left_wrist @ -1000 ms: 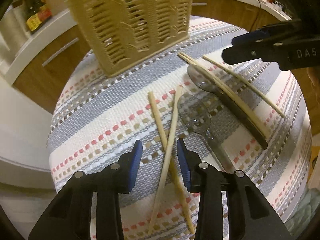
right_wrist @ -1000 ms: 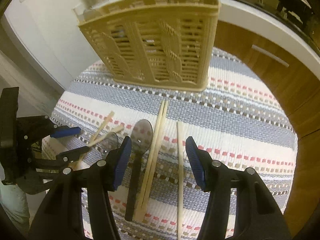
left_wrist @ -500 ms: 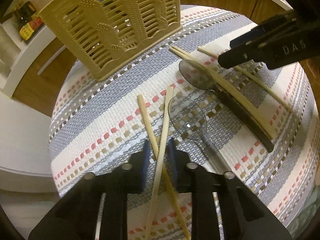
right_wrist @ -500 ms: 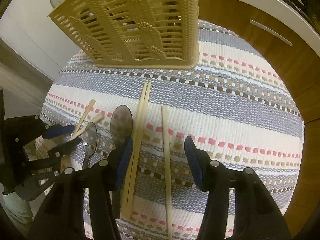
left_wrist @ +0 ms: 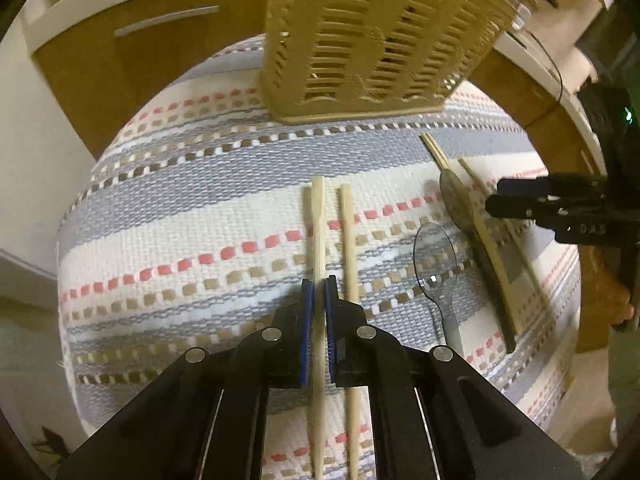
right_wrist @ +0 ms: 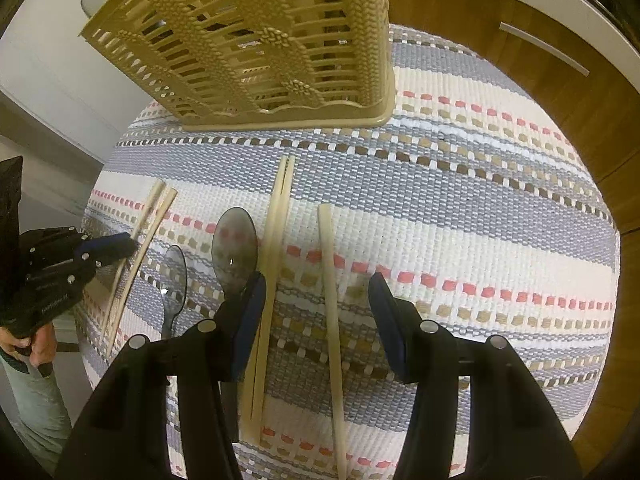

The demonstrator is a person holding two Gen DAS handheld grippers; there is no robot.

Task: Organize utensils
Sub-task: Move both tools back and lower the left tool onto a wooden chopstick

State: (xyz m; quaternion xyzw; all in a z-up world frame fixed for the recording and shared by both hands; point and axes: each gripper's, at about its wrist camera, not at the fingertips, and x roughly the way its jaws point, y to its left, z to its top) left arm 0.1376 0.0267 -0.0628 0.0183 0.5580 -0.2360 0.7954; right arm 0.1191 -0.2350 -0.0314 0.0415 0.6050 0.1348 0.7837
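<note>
Left tongs [left_wrist: 319, 294]: pads closed on one pale chopstick [left_wrist: 318, 240], which runs straight ahead between the fingers.
Second chopstick [left_wrist: 348, 248]: lies just to the right of the gripped one, nearly parallel, passing under the right finger.
Right tongs [right_wrist: 316, 300]: jaws wide apart, holding nothing, low over the striped mat [right_wrist: 460, 220].
Between the right tongs' fingers: a single chopstick [right_wrist: 330, 300] and a joined pair of chopsticks [right_wrist: 274, 248] hard against the left pad.
Dark spoon [right_wrist: 234, 248]: bowl just ahead of the right tongs' left finger; handle hidden beneath that finger.
Clear spoon [right_wrist: 174, 280]: farther left, between the dark spoon and the left tongs.
Basket [right_wrist: 260, 44]: woven beige holder standing ahead of both tongs at the mat's far edge.
Only in the left view: the grip itself.
Only in the right view: the open jaws; from the left they appear side-on.
Hard to tell: whether the gripped chopstick is lifted off the mat; the basket's contents.
</note>
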